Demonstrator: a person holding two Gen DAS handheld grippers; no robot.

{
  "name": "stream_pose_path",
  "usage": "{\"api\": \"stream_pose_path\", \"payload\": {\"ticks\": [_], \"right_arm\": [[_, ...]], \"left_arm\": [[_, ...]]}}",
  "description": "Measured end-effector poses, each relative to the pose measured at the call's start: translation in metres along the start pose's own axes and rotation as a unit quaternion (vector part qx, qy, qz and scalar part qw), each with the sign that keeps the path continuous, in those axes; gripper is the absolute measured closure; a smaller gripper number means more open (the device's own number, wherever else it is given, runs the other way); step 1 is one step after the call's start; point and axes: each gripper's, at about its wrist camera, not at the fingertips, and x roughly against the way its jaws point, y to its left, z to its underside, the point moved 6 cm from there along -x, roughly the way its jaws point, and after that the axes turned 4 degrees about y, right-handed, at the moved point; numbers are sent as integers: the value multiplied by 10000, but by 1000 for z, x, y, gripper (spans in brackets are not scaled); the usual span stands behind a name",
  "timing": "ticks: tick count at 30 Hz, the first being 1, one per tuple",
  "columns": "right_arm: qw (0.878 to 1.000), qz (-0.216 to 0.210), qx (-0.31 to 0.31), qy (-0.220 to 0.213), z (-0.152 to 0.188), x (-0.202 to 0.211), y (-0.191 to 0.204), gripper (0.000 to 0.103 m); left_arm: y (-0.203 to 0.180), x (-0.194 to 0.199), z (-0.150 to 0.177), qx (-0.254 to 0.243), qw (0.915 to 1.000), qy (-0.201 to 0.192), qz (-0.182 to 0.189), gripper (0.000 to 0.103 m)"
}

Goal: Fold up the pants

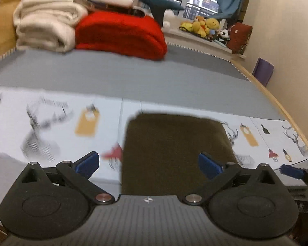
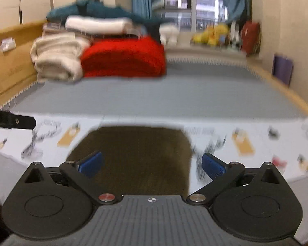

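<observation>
The dark olive-brown pants lie folded in a compact rectangle on a pale printed sheet on the bed. They also show in the right wrist view. My left gripper is open and empty, its blue pads spread over the near left part of the pants. My right gripper is open and empty above the near edge of the pants. The right gripper's blue pad shows at the right edge of the left wrist view.
Folded cream blankets and a red blanket are stacked at the far side of the grey bed. A wooden bed rail runs on the right. Plush toys sit by the window.
</observation>
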Motion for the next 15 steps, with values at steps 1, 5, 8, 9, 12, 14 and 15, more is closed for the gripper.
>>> {"api": "stream_pose_path", "payload": {"ticks": [1,5,8,9,12,14,15], "right_arm": [[9998,60,-36,160,4,-5,0,4],[9990,183,-241,320,6,-15,-7,4],[9977,276,-487,390,6,-22,-15,4],[9974,324,-519,381,6,-22,-16,4],[9969,508,-482,367,8,-23,-20,4],[9968,532,-424,411,11,-25,-19,4],[9969,528,-395,422,11,-26,-18,4]], "left_arm": [[-4,-15,12,-194,9992,273,-211,0],[-13,-52,9,-189,9961,686,-527,1],[-19,-64,2,-509,9942,623,-708,0],[-18,-68,3,-450,9945,683,-655,0],[-15,-75,10,-223,9950,894,-383,0],[-19,-78,12,-348,9944,937,-347,0],[-23,-76,18,-419,9942,920,-374,0]]}}
